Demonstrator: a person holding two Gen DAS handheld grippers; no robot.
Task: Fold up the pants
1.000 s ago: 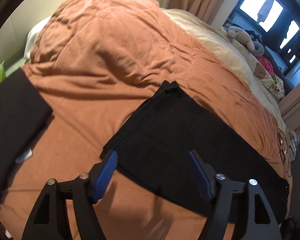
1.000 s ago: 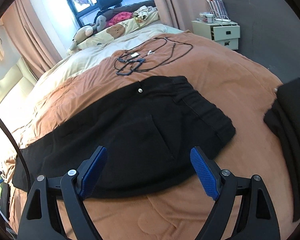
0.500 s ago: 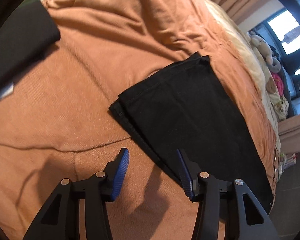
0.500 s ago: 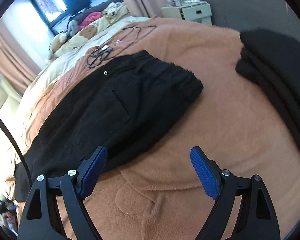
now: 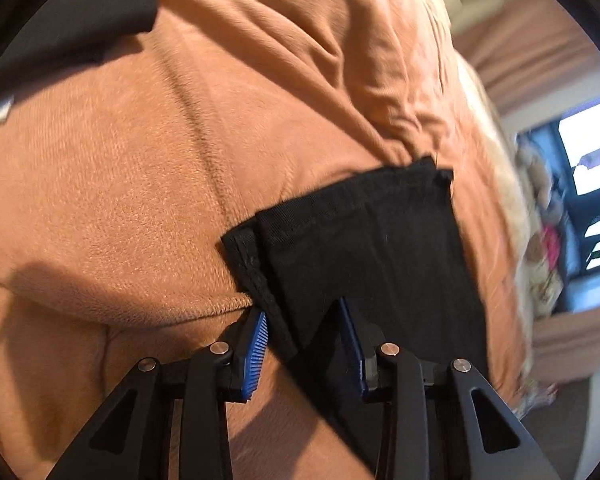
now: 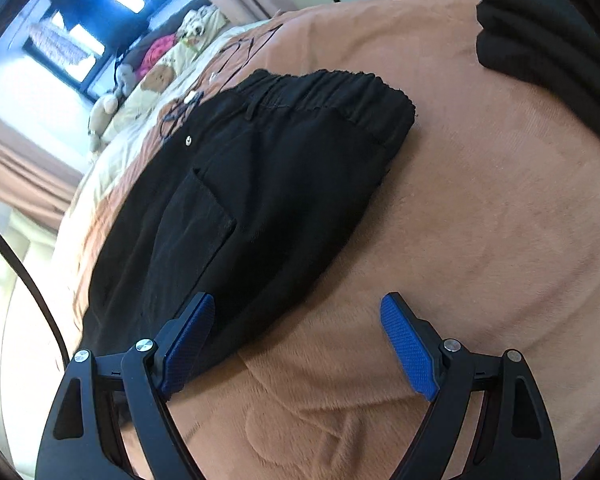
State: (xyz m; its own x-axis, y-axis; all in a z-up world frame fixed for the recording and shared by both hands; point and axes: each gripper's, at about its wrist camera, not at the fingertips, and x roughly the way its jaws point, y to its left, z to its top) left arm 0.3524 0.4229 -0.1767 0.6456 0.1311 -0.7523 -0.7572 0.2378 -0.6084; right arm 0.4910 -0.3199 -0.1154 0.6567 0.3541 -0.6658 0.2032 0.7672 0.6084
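While both fingers gape, closing left (image 5: 304, 334), right (image 6: 300, 344), pants (image 6: 260, 200) lie lengthwise, waistband rightward.

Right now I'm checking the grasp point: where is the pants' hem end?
In the left wrist view, the hem end lies centre-right on the orange blanket, its side edge between the left gripper's fingers.

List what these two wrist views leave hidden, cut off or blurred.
- Left gripper: left view, black pants hem lies between the jaws, which have just been closing; whether the pads press it can't be told.
- Pants' middle: cut off in both views.
- Dark pile: right view, clipped by the lens edge; its kind is unclear.
- Window area: left view, blurred.
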